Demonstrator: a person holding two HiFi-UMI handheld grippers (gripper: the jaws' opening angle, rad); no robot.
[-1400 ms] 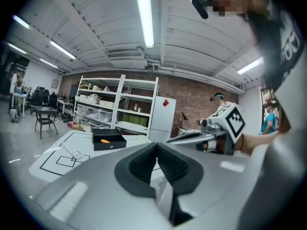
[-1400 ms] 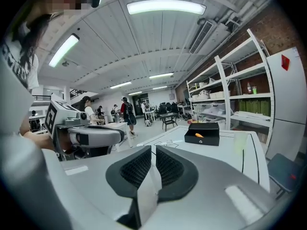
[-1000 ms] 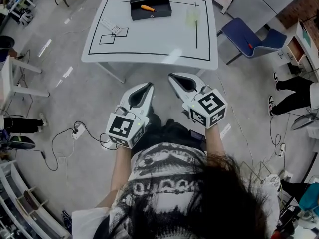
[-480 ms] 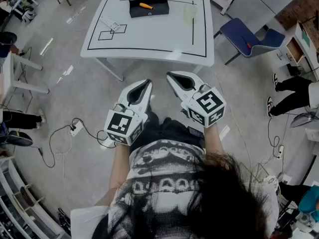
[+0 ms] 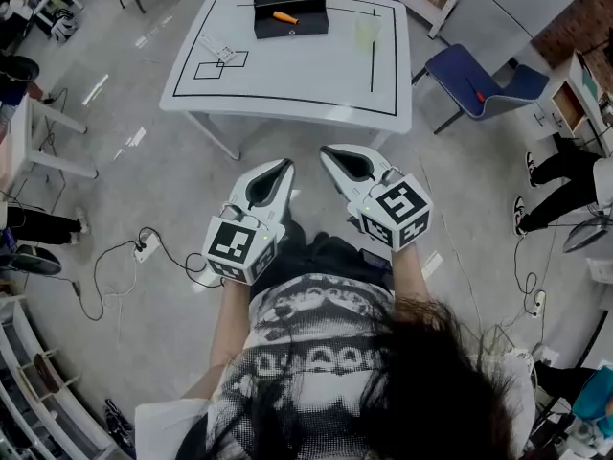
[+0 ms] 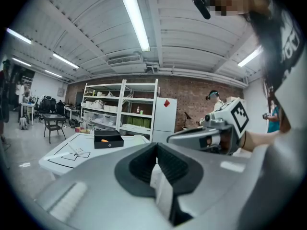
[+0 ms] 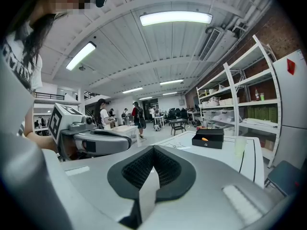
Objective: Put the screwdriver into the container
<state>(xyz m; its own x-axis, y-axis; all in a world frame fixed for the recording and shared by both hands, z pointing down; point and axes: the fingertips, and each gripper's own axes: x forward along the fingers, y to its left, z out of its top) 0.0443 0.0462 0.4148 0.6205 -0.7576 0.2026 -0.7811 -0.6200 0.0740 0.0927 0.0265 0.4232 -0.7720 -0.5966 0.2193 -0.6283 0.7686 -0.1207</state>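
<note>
From the head view, you hold both claws low in front of your body, over the floor and well short of the white worktop with black lines (image 5: 287, 75). Your left claw (image 5: 271, 178) and right claw (image 5: 349, 162) point toward it, side by side. At the far edge sits the black rectangular container (image 5: 290, 27), with the orange-handled screwdriver (image 5: 284, 16) lying on its top face; you cannot tell whether it rests inside or on a lid. A translucent plastic cup (image 5: 367, 34) stands to the right of the container.

In the left gripper view, your left claw is closed, pads together, with nothing between them.

In the right gripper view, your right claw is likewise fully closed and empty, and the screwdriver shows as an orange spot on the distant container.
</note>
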